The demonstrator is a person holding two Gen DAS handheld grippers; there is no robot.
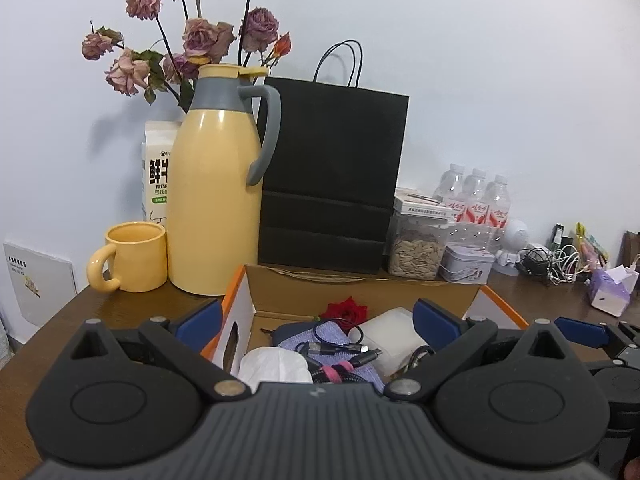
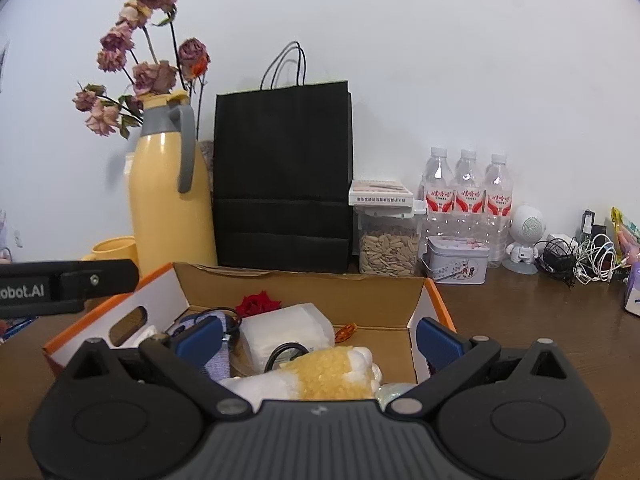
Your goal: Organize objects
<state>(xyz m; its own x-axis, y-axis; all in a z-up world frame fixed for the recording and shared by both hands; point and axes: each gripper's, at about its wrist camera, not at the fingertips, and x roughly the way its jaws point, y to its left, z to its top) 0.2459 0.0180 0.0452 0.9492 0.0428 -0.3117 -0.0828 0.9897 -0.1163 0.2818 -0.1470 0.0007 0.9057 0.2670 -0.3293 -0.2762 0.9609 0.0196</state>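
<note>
An open cardboard box [image 1: 360,292] with orange edges stands on the brown table. It holds a red fabric rose [image 1: 346,310], a purple cloth [image 1: 320,338], black cables [image 1: 340,350], a white tissue pack [image 1: 274,366] and a white case [image 1: 390,324]. My left gripper [image 1: 318,322] hovers open over the box's left half with nothing between its fingers. In the right wrist view, my right gripper [image 2: 319,340] stands wide open over the box [image 2: 320,292]. A fluffy yellow-and-white plush item [image 2: 332,372] lies free below its fingers.
Behind the box stand a yellow thermos [image 1: 216,200], a yellow mug [image 1: 134,258], a black paper bag [image 1: 332,176], a seed jar [image 2: 388,248], a tin [image 2: 458,266] and three water bottles [image 2: 466,196]. Tangled chargers [image 2: 580,260] lie at the right.
</note>
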